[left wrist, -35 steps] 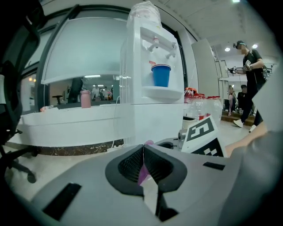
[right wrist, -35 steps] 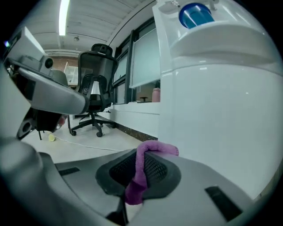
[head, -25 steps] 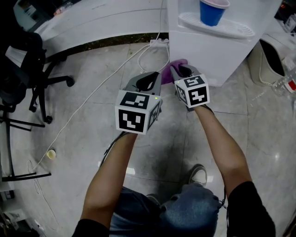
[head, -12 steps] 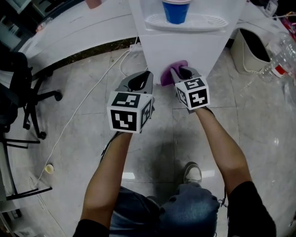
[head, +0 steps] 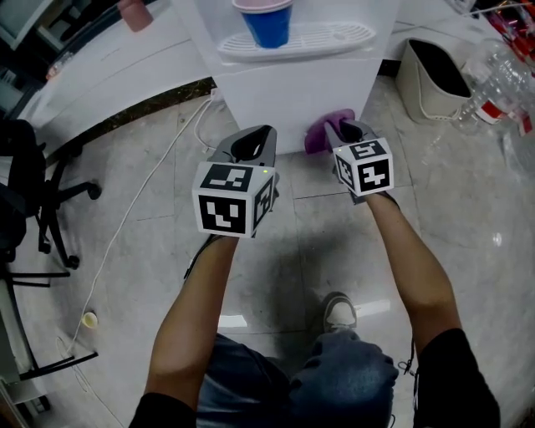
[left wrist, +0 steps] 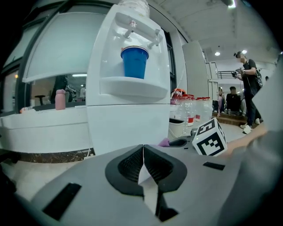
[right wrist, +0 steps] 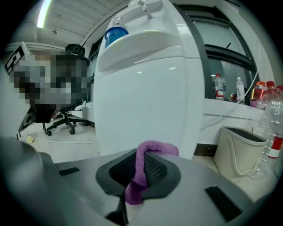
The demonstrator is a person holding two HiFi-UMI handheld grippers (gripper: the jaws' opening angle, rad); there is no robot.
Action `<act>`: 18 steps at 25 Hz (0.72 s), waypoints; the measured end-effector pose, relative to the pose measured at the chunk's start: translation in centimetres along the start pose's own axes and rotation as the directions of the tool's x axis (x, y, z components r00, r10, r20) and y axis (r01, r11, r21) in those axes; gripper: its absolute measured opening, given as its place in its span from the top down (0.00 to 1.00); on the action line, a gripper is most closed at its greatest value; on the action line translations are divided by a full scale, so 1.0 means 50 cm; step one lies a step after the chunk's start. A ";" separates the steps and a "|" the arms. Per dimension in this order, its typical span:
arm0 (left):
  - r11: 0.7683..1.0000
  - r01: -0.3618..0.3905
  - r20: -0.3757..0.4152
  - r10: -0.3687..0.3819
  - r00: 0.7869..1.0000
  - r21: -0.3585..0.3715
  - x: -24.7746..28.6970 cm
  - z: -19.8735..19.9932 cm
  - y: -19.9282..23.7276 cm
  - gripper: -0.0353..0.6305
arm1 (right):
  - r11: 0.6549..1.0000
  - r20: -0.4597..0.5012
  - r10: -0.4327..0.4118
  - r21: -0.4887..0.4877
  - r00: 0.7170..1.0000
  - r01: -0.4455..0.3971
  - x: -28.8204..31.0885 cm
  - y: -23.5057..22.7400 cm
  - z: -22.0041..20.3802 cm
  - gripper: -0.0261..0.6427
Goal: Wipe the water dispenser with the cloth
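Note:
The white water dispenser (head: 284, 92) stands ahead, a blue cup (head: 263, 21) on its drip tray (head: 326, 39). My right gripper (head: 338, 134) is shut on a purple cloth (head: 324, 131), which it holds close to the lower right front of the dispenser (right wrist: 146, 97). The cloth (right wrist: 143, 170) runs between the jaws and folds over their tips. My left gripper (head: 251, 146) is shut with nothing in it, a little short of the dispenser's (left wrist: 128, 119) lower front. The blue cup (left wrist: 134, 62) shows above it, under the taps.
A beige bin (head: 435, 79) and clear water bottles (head: 501, 79) stand to the right. A white counter (head: 109, 67) with a pink cup (head: 134, 12) runs on the left, a cable (head: 150, 180) trailing over the tiled floor. An office chair (head: 38, 196) is far left. People stand in the distance (left wrist: 245, 84).
The view has shifted, so the dispenser now sits further left and nearer. My right gripper with the cloth has moved right along the dispenser's lower front. The left gripper stays shut.

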State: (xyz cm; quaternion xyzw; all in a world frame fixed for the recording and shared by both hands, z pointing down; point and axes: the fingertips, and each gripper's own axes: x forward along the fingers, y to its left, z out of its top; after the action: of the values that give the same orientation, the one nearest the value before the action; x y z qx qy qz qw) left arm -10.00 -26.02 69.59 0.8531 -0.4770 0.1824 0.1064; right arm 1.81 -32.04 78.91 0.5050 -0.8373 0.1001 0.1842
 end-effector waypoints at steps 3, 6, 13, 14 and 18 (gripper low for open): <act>1.000 0.015 0.005 -0.015 1.000 0.003 0.018 0.010 -0.016 0.91 | 0.999 -0.008 -0.035 0.012 0.999 0.035 -0.016 -0.048 -0.012 0.91; 0.999 0.031 0.000 -0.031 1.000 0.012 0.036 0.020 -0.033 0.91 | 0.996 -0.018 -0.072 0.055 0.997 0.073 -0.034 -0.099 -0.017 0.91; 0.998 0.065 0.001 -0.065 0.998 -0.007 0.034 0.110 -0.059 0.91 | 0.996 -0.031 -0.076 0.043 0.997 0.077 -0.118 -0.118 0.074 0.91; 0.997 0.072 -0.001 -0.072 0.997 -0.016 0.028 0.130 -0.062 0.91 | 0.996 -0.032 -0.073 0.043 0.997 0.075 -0.134 -0.115 0.099 0.91; 0.994 0.099 -0.038 -0.100 0.994 -0.038 -0.008 0.212 -0.078 0.91 | 0.996 -0.053 -0.069 0.044 0.996 0.071 -0.200 -0.113 0.201 0.91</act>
State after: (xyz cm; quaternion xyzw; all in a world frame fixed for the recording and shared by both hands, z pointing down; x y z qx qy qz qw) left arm -4.62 -27.44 59.75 0.8701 -0.4349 0.1851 0.1401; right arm 8.93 -30.15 65.55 0.5354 -0.8115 0.1260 0.1974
